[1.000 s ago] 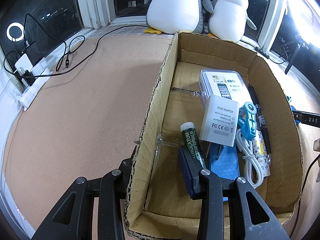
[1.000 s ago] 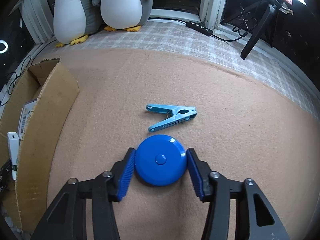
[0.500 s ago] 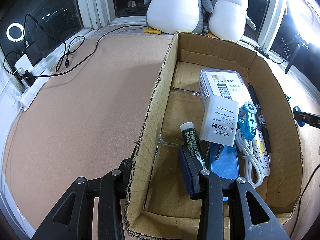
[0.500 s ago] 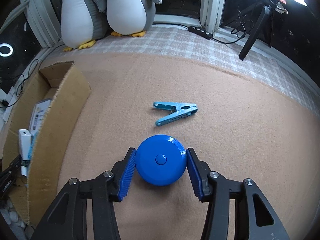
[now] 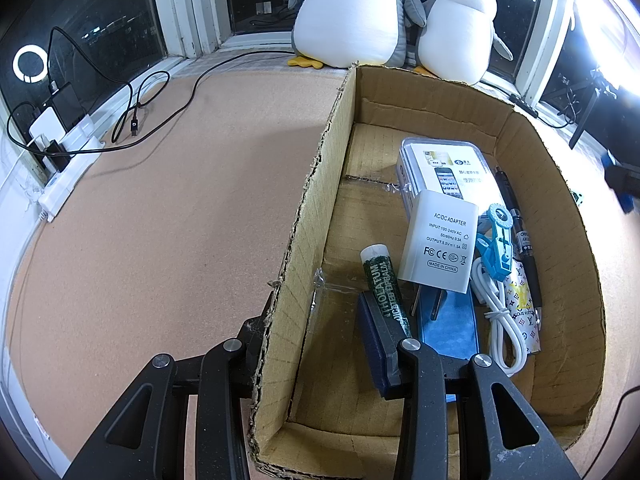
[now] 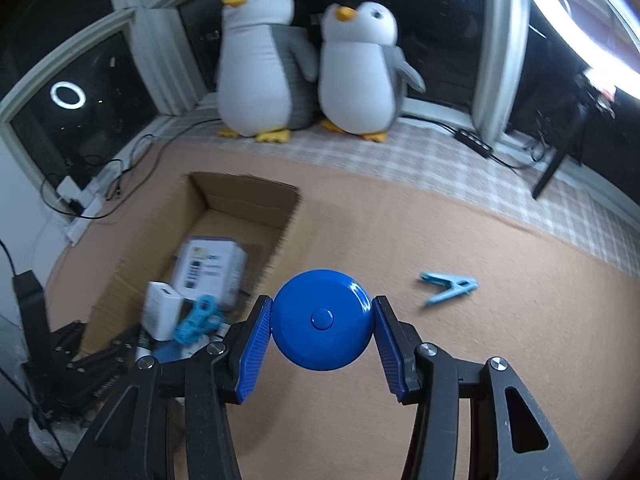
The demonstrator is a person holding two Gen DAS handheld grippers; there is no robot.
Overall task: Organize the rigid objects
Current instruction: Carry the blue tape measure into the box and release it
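My right gripper (image 6: pixel 322 334) is shut on a round blue tape measure (image 6: pixel 322 320) and holds it in the air, above the carpet near the right wall of the cardboard box (image 6: pixel 240 208). A light blue clothespin (image 6: pixel 450 288) lies on the carpet to the right. My left gripper (image 5: pixel 312 320) is shut on the box's left wall (image 5: pixel 320 208), one finger outside and one inside. In the box lie a white adapter (image 5: pixel 440 244), a phone package (image 5: pixel 444 164), a green lip balm (image 5: pixel 380 280), a blue peg (image 5: pixel 498 244), a white cable (image 5: pixel 500 312) and a pen (image 5: pixel 516 224).
Two plush penguins (image 6: pixel 304 68) sit on the window ledge behind the box. Cables and a white power strip (image 5: pixel 68 168) lie along the left edge of the carpet. A tripod leg (image 6: pixel 556 168) and a power strip stand at the back right.
The right gripper rose off the carpet with the tape measure and swung left toward the box. The clothespin stayed on the carpet. The left gripper and the box did not move.
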